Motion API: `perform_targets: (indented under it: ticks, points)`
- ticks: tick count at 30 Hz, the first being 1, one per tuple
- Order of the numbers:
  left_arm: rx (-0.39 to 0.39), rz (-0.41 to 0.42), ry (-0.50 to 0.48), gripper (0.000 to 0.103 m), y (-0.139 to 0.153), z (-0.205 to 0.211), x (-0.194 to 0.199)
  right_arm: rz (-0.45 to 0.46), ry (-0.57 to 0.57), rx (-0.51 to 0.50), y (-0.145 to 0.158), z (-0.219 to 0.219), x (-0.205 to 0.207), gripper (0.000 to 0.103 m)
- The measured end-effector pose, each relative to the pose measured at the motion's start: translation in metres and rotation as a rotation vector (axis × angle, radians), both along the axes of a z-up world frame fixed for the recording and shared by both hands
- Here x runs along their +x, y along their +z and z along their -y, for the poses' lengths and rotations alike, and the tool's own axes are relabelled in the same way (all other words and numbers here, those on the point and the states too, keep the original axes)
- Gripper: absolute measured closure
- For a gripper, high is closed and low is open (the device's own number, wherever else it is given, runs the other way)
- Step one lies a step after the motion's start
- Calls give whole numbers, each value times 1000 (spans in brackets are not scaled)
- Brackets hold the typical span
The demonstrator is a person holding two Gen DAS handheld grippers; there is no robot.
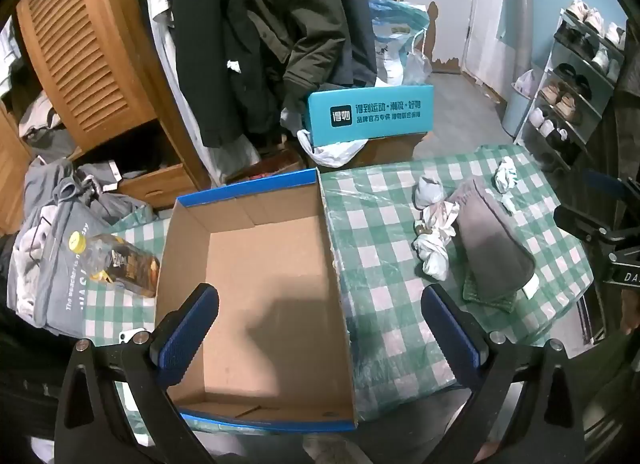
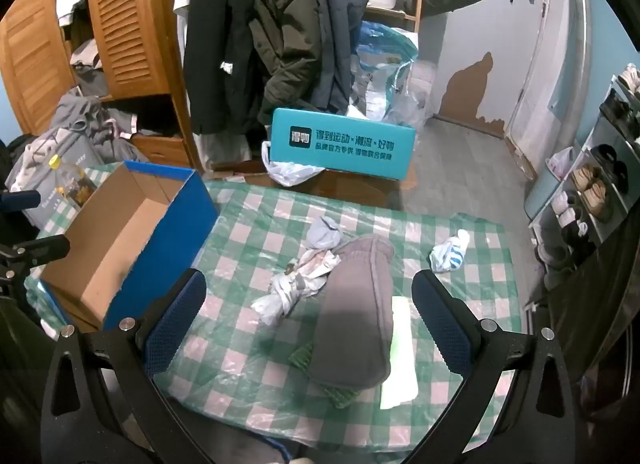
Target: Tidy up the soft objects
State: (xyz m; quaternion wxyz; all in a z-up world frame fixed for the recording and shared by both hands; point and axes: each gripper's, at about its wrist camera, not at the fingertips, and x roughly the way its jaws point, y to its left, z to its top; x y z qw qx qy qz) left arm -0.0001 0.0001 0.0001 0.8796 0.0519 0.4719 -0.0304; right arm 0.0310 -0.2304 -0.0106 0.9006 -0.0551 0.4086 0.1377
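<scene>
Left wrist view
- Left tongs (image 1: 320, 324): spread wide apart, nothing between the pads; they hang tilted down over the open cardboard box (image 1: 256, 264).
- Box: empty, blue outside, standing on the checked surface (image 1: 380, 336) with its mouth up (a clear target for a drop from above).
- Soft things: a grey folded cloth (image 1: 494, 248) lies to the right of the box, well apart from it; crumpled white socks (image 1: 434, 242) lie touching its left edge, a grey sock ball (image 1: 428, 190) just behind them, and a small white bundle (image 1: 506, 174) farther back.
- Beside the box: a bottle (image 1: 120, 260) on its side to the left; keep the tongs off it.

Right wrist view
- Right tongs (image 2: 308, 320): also wide apart and empty, pointed down at the grey folded cloth (image 2: 356, 316), which sits between the two pads but below them.
- Under the cloth: a green knit piece (image 2: 340, 392) and a pale flat item (image 2: 400, 344) peek out (what that is, I cannot tell).
- Striped sock (image 2: 450, 254): alone to the right, near the surface's far edge.
- Advice: I judge the first pick is not yet begun. Lower the right tongs across the cloth's narrow width, pinch at the thick fold so the layers lift together, and carry it left over the box wall (image 2: 168, 232) before letting go.
</scene>
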Motion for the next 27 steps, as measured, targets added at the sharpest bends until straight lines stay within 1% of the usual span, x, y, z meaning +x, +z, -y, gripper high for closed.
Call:
perform_targets:
  ticks: [8,11,27]
  points:
    - [8,7,1,1,-1,0,3,-6,-1,-1,0,0,0,2]
    - [-2,9,1,1,3,0,-1,-5,-1,-2,-1,0,0,2]
    - [18,20,4,1,7,-3,1,-9,0,-2,-2,1,0,2]
